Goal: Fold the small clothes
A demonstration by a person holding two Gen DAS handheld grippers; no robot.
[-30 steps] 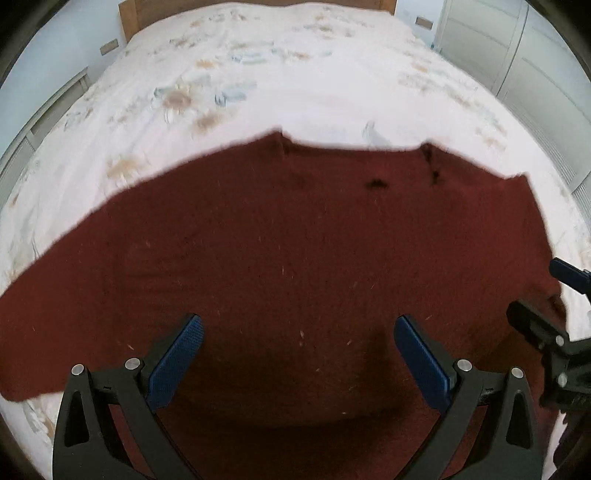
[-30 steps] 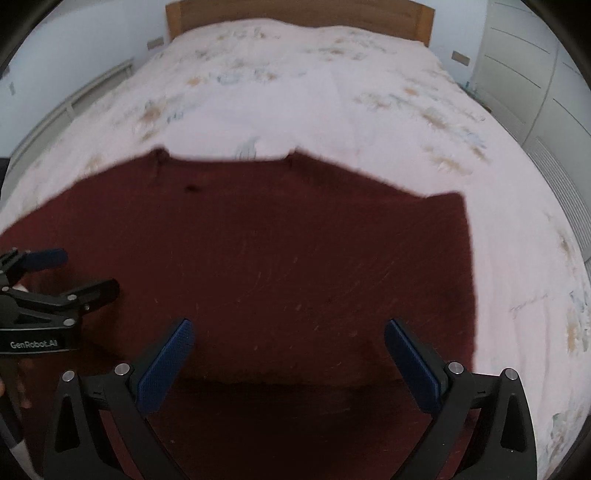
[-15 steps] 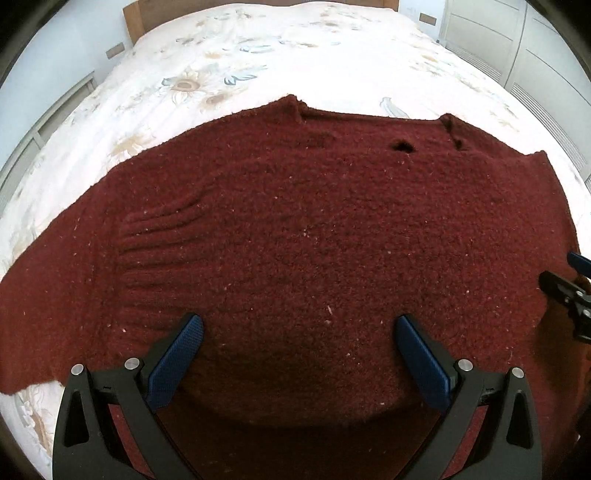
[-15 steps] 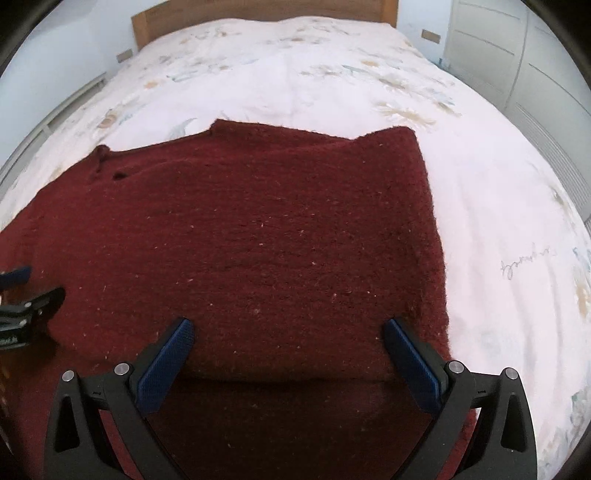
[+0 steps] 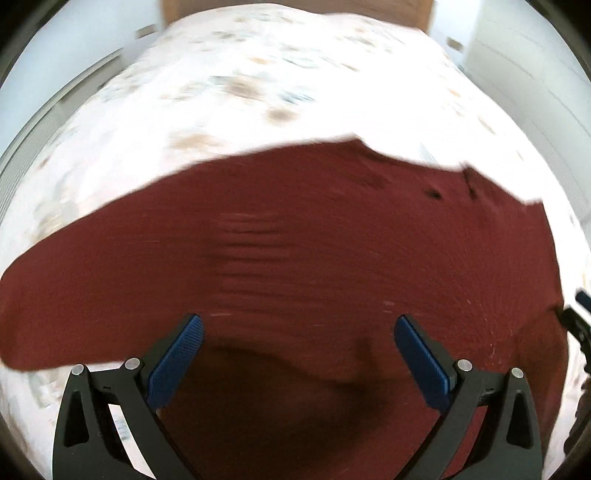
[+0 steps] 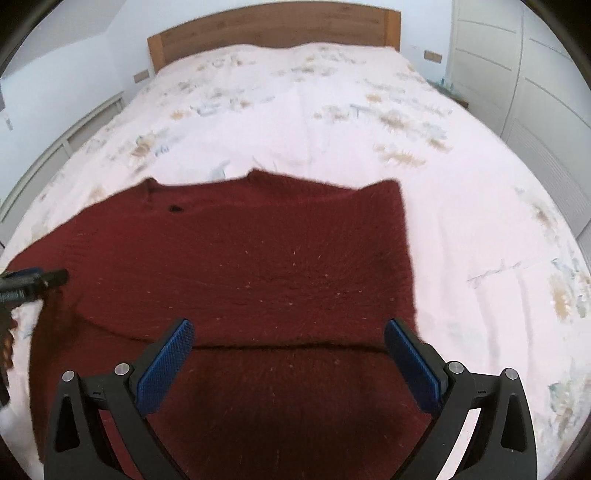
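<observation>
Two grippers over one dark red knitted sweater [image 6: 266, 258], and it lies spread on the floral bedspread [image 6: 303, 118] of a bed! From the right wrist view, the right gripper [image 6: 288, 354] hangs with its blue pads [image 6: 166, 360] splayed wide, nothing between them, over a fold line where an upper layer of the sweater lies doubled across the lower part. This view gives the clean picture: the neckline on the far side, a small dark hole near it, the sweater's straight right edge, the wooden headboard [image 6: 273, 33] and the white wardrobe doors [image 6: 517, 74] on the right. It also catches the left gripper [image 6: 33, 282] at the left edge, over the sweater's left part; how its jaws stand is not readable from that angle. The left wrist view settles that: the left gripper [image 5: 297, 356] is spread open and empty above the sweater [image 5: 295, 240], though the frame is badly motion-blurred. It alone shows the long sleeve stretching off to the left, and the ribbed creases mid-garment.
</observation>
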